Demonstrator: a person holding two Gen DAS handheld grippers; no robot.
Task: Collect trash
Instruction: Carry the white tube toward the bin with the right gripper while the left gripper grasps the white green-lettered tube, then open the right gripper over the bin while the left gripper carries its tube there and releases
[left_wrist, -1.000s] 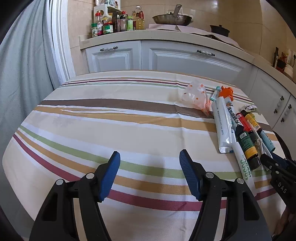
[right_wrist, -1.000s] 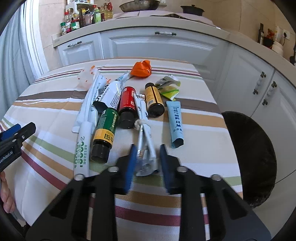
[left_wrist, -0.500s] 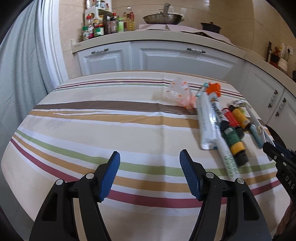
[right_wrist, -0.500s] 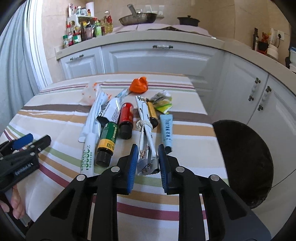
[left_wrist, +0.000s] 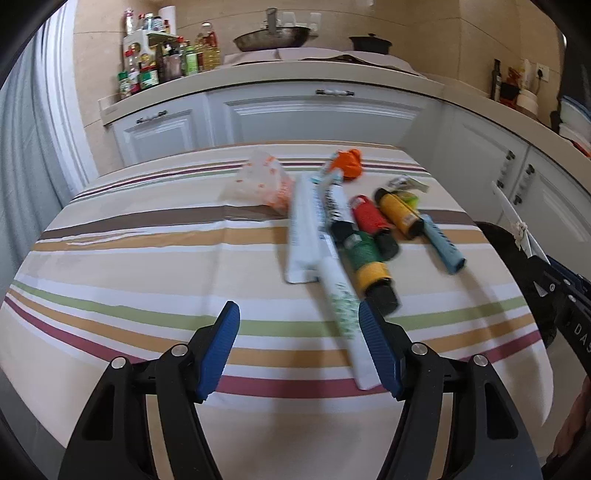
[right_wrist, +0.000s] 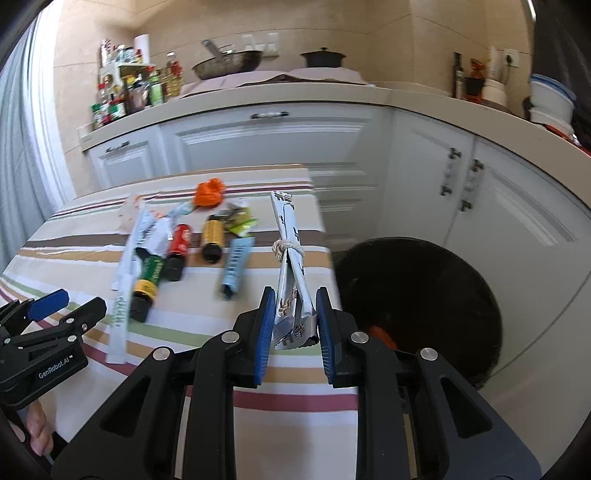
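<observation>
- The right gripper (right_wrist: 294, 317) was clamped on the near end of a knotted white wrapper (right_wrist: 289, 251), a flattened packet tied round its middle with a loop of twine. It was lifted clear of the striped tablecloth (right_wrist: 295, 402) and slanted away from the camera, at the table's right edge.
- The wrapper looked light, thin and crinkly, probably limp beyond the knot. A pinch on the flat end seemed sound; the slick film might slip if the squeeze eased.
- The left gripper (left_wrist: 298, 341) had its jaws apart with nothing between them, low over the cloth. A long white tube (left_wrist: 341, 306) lay beside its right pad, apparently not touched.
- A black bin (right_wrist: 436, 280) stood on the floor just beside the table's right edge, something orange showing inside; it seemed the likely place for the trash.
- Still on the cloth, bunched together: a green-and-yellow bottle (right_wrist: 147, 280), a red bottle (right_wrist: 178, 247), a yellow bottle (right_wrist: 213, 238), a pale blue tube (right_wrist: 236, 267), a crumpled orange scrap (right_wrist: 209, 192), a green-and-yellow wrapper (right_wrist: 242, 221) and a clear bag with orange spots (left_wrist: 264, 181).
- The bottles looked rigid and round, apt to roll; gripping across the body should suit them.
- Nothing lay between the held wrapper and the bin. White cabinets (right_wrist: 480, 206) stood close behind it.
</observation>
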